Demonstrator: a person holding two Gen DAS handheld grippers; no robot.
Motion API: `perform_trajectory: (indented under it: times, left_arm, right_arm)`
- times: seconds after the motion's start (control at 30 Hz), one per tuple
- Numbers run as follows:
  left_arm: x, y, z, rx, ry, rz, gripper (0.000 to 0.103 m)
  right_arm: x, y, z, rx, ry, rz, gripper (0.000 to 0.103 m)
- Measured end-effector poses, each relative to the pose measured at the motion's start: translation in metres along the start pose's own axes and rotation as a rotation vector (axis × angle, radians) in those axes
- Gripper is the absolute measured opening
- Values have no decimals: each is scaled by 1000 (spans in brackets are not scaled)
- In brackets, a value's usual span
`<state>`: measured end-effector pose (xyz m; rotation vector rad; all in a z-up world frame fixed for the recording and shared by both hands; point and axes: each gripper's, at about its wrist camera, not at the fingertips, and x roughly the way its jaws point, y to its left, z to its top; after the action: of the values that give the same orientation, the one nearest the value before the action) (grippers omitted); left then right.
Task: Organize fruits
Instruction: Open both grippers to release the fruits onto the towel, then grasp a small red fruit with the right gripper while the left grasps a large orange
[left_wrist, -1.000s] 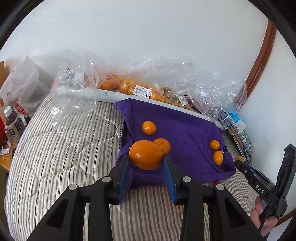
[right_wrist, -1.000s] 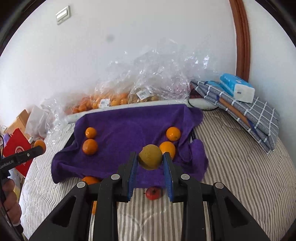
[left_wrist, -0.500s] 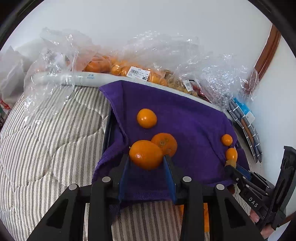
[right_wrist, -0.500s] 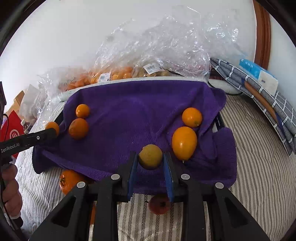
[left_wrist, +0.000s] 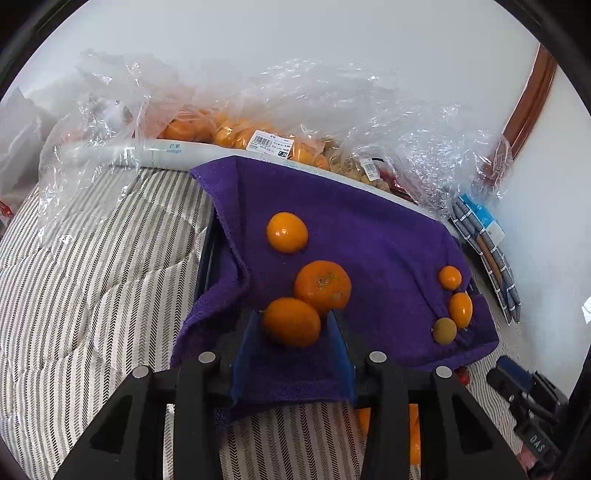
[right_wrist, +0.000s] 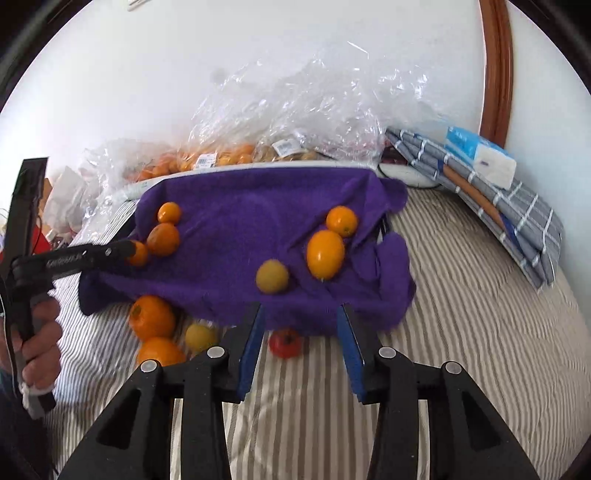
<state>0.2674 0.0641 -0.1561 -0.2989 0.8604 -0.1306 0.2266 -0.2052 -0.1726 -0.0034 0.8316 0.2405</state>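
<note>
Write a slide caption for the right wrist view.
Open right gripper behind a yellow-green fruit lying on the purple towel.

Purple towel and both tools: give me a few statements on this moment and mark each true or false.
1. The right tool is open and holds nothing. True.
2. The left tool is empty. False: it is shut on an orange.
3. The yellowish-green fruit lies on the purple towel. True.
4. The red fruit lies on the towel. False: it sits on the striped bedding, just off the towel's near edge.
5. The blue tissue pack rests on the plaid cloth. True.
</note>
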Motion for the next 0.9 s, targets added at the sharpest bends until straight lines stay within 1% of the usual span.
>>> perform_trajectory:
  times: [0.03, 0.13, 0.2, 0.27, 0.37, 0.43, 0.47, 0.5, 0.53, 0.6, 0.67, 0.73, 0.77, 0.83, 0.9]
  left_arm:
    - [-2, 1, 0, -4, -6, 0, 41]
    - [-13, 2, 1, -12, -40, -8, 43]
    - [-23, 4, 0, -18, -55, -13, 45]
    - [-34, 7, -4, -25, -64, -24, 46]
    - [-50, 11, -13, -27, -68, -26, 48]
    - [-57, 12, -20, -12, -62, -20, 48]
    - [-61, 11, -24, 2, -58, -15, 48]
    - [-63, 11, -28, 15, -57, -11, 48]
    - [-65, 10, -31, 25, -56, -8, 48]
    - [-67, 8, -37, 40, -47, -5, 48]
    - [-64, 3, -45, 50, -19, -16, 48]
    - [-62, -6, -51, 69, 11, -42, 48]
    - [-59, -12, -55, 84, 32, -72, 48]
    - [-54, -19, -58, 86, 64, -111, 48]
    - [-47, -25, -59, 65, 80, -106, 48]
  right_arm:
    - [-1, 1, -3, -1, 2, 6, 38]
    - [2, 5, -10, -7, 9, 14, 35]
    - [11, 7, -12, -4, 29, 25, 30]
    - [19, 9, -14, -5, 41, 27, 29]
    - [32, 8, -16, -1, 63, 10, 29]
    - [38, 7, -16, 10, 72, 15, 29]
    - [42, 7, -15, 14, 81, 9, 28]
    - [41, 7, -14, 15, 71, 4, 24]
    - [40, 6, -14, 15, 67, 5, 24]
    - [39, 6, -14, 19, 61, 11, 24]
    - [31, 3, -16, 27, 41, 6, 24]
    - [19, 1, -20, 32, 28, 18, 24]
    - [13, 0, -22, 31, 22, 22, 24]
    - [1, -2, -25, 23, 9, 14, 24]
    - [-16, -7, -28, 13, -9, -1, 24]
